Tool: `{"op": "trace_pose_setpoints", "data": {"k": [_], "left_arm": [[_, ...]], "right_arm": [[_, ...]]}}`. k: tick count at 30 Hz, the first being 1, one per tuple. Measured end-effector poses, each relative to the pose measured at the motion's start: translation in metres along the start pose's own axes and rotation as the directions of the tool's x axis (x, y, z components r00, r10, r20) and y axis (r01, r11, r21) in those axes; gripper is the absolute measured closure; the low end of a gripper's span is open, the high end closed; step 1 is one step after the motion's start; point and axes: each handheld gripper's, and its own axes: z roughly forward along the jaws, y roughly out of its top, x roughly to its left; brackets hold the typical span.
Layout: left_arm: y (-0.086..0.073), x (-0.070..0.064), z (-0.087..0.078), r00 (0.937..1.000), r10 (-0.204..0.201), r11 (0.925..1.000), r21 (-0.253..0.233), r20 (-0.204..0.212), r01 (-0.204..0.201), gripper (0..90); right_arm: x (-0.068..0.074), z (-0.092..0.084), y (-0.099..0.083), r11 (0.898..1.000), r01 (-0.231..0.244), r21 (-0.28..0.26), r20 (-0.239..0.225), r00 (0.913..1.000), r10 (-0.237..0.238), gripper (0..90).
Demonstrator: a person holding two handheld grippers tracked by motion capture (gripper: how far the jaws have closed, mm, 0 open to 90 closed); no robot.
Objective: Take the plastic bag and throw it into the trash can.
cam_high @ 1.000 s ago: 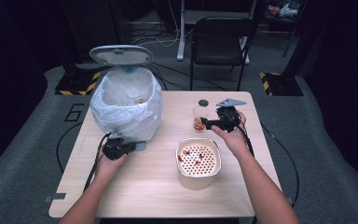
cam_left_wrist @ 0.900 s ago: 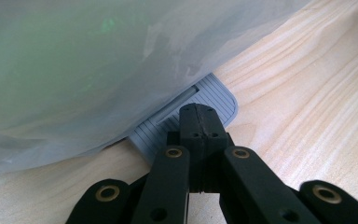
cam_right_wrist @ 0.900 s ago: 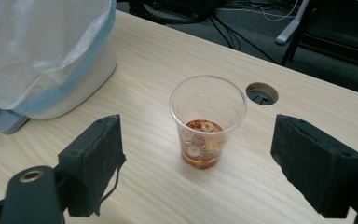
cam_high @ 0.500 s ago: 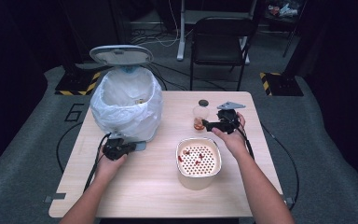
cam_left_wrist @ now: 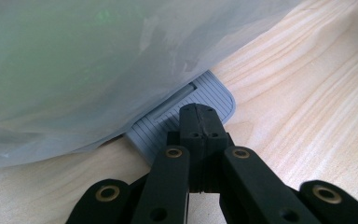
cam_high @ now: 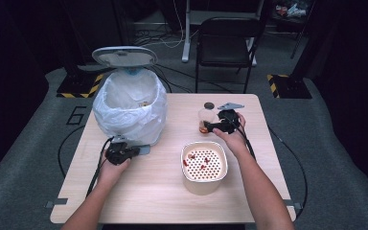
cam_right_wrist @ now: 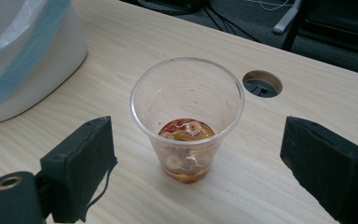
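Observation:
A clear plastic cup [cam_right_wrist: 186, 116] with a little brown liquid and food scraps stands upright on the table [cam_high: 163, 201]. My right gripper [cam_right_wrist: 205, 163] is open, and its pads [cam_right_wrist: 81, 163] stand clear of the cup on either side. Its jaws have just been opening with the cup between them. From the high view, the cup [cam_high: 206, 119] sits just left of the right gripper [cam_high: 210, 127]. My left gripper [cam_left_wrist: 196, 112] is shut, with its tips resting on the grey pedal [cam_left_wrist: 163, 128] of the bag-lined bin [cam_high: 130, 112]. The bin's lid [cam_high: 124, 56] stands raised.
A cream bowl with a perforated strainer [cam_high: 203, 165] holding red scraps sits at the front centre. A round cable hole [cam_high: 209, 105] lies behind the cup. The white bag [cam_left_wrist: 98, 65] bulges over the pedal. A black chair [cam_high: 227, 45] stands beyond the table.
My right hand has sunk a little towards the table with the cup at its jaws. The left hand and the bin lid have not moved.

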Motion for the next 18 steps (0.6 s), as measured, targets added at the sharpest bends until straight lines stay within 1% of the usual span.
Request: {"op": "trace_pose_setpoints", "data": {"k": [1, 4, 5, 6, 7, 8, 11, 13, 14, 15, 16, 17, 18], "left_arm": [[0.000, 0.000, 0.000, 1.0000, 0.000, 1.0000, 0.000, 0.000, 0.000, 90.0], [0.000, 0.000, 0.000, 1.0000, 0.004, 1.0000, 0.001, -0.002, -0.004, 90.0], [0.000, -0.002, -0.001, 1.0000, -0.007, 0.9999, 0.010, -0.003, 0.007, 90.0], [-0.001, -0.003, 0.000, 0.9999, -0.015, 0.9999, 0.001, -0.001, 0.015, 90.0], [0.000, -0.002, -0.001, 1.0000, -0.006, 0.9999, 0.013, 0.006, 0.006, 90.0], [0.000, -0.002, -0.001, 0.9999, -0.010, 0.9998, 0.016, 0.004, 0.010, 90.0], [0.000, -0.003, -0.001, 0.9999, -0.012, 0.9998, 0.013, 0.002, 0.012, 90.0], [-0.001, -0.003, -0.001, 0.9999, -0.011, 0.9999, 0.004, -0.003, 0.011, 90.0], [-0.001, -0.003, -0.001, 0.9999, -0.012, 0.9999, -0.004, -0.009, 0.012, 90.0], [-0.002, -0.003, -0.001, 0.9999, -0.013, 0.9999, -0.001, -0.005, 0.013, 90.0], [-0.001, -0.002, -0.002, 1.0000, -0.008, 0.9999, 0.009, -0.003, 0.008, 90.0], [-0.001, -0.002, -0.002, 1.0000, -0.009, 0.9999, 0.008, -0.003, 0.009, 90.0], [-0.001, -0.002, -0.002, 1.0000, -0.009, 0.9999, 0.009, -0.003, 0.009, 90.0]], "right_arm": [[-0.001, 0.003, -0.001, 1.000, -0.002, 0.008, -0.005, 1.0000, 0.002, 8.4], [-0.003, 0.011, -0.003, 1.000, 0.012, 0.024, -0.010, 0.9999, -0.012, 7.7], [-0.003, 0.013, -0.004, 1.000, 0.017, 0.023, -0.013, 0.9998, -0.016, 7.7], [-0.002, 0.015, -0.004, 1.000, 0.017, 0.020, -0.015, 0.9998, -0.017, 7.7], [-0.001, 0.017, -0.005, 1.000, 0.015, 0.019, -0.021, 0.9997, -0.014, 7.7], [-0.001, 0.018, -0.005, 1.000, 0.018, 0.017, -0.025, 0.9995, -0.018, 7.7], [0.003, 0.023, -0.005, 0.999, 0.036, 0.014, -0.029, 0.9989, -0.036, 8.3], [0.005, 0.027, -0.005, 0.998, 0.055, 0.019, -0.007, 0.9985, -0.055, 11.2], [0.005, 0.028, -0.004, 0.998, 0.054, 0.019, -0.003, 0.9985, -0.054, 12.5], [0.005, 0.030, -0.004, 0.998, 0.058, 0.018, -0.006, 0.9983, -0.058, 12.8], [0.006, 0.031, -0.003, 0.999, 0.043, 0.022, -0.007, 0.9990, -0.043, 13.4], [0.005, 0.032, -0.003, 0.998, 0.051, 0.020, -0.011, 0.9986, -0.051, 14.1], [0.005, 0.034, -0.003, 0.999, 0.045, 0.021, -0.014, 0.9989, -0.045, 14.1]]}}
